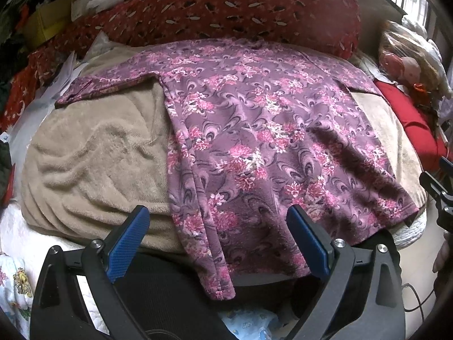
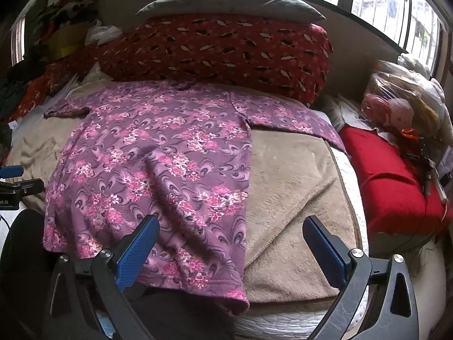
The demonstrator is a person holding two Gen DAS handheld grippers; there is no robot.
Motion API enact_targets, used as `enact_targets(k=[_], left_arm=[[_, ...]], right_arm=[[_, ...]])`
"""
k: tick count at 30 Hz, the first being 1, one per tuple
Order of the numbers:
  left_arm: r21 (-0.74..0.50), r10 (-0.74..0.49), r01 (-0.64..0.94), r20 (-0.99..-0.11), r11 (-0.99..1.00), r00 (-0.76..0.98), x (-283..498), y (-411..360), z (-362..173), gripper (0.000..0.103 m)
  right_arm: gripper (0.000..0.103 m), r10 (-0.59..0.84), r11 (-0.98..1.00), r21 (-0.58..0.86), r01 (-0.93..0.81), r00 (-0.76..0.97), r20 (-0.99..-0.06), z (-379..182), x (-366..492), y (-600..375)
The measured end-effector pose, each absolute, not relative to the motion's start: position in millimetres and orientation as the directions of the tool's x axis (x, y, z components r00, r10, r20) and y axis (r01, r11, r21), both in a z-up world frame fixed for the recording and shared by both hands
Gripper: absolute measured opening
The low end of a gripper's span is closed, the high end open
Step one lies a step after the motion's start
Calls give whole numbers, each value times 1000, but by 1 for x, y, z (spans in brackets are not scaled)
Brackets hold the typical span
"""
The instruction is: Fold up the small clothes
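A purple floral shirt [image 1: 254, 130] lies spread flat on a beige fleece blanket [image 1: 93, 155], sleeves out to both sides, hem hanging over the near edge. It also shows in the right wrist view [image 2: 153, 155]. My left gripper [image 1: 218, 243] is open and empty, its blue pads either side of the shirt's lower left hem corner. My right gripper [image 2: 232, 249] is open and empty, above the shirt's lower right hem corner and the blanket [image 2: 294, 187]. The right gripper shows at the right edge of the left wrist view [image 1: 438, 189].
A red patterned pillow [image 2: 220, 48] lies behind the shirt's collar. A red cloth [image 2: 390, 181] and a doll in plastic [image 2: 396, 107] sit on the right. Clutter and papers [image 1: 51, 85] lie on the left. A window runs along the back.
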State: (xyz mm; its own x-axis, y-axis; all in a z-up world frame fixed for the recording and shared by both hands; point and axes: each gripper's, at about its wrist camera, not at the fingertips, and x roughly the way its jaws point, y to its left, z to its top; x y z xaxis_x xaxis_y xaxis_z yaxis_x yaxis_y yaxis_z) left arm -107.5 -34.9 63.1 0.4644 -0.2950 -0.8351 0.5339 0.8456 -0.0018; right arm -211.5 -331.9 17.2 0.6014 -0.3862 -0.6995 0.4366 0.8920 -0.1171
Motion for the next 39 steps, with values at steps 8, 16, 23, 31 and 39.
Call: enact_targets(k=[8,16,23,31,39], left_arm=[[-8,-305,530,-826,848,474,-107,-31,64,98],[1,-301,533,-824,846,480,-107,-30,63,98],[2,-301,532,-824,847,481,-107,-30,63,98],[4,-299,533,-825,846,480,-108,-28,62,98],[13,-284,535,-836,845,469,-103,-31,59,98]], right_arm=[[102,-377,894,-106,436,601,-705,16,-210,-333],[102,-362,891,-76,447,602,-712,13,-214,-337],[102,-352,892,-61,447,604,-715,14,-216,-341],[102,-332,895,-35,444,612,-718,12,-216,-343],[102,-306,897,-3,442,617,-725,10,-214,-347]])
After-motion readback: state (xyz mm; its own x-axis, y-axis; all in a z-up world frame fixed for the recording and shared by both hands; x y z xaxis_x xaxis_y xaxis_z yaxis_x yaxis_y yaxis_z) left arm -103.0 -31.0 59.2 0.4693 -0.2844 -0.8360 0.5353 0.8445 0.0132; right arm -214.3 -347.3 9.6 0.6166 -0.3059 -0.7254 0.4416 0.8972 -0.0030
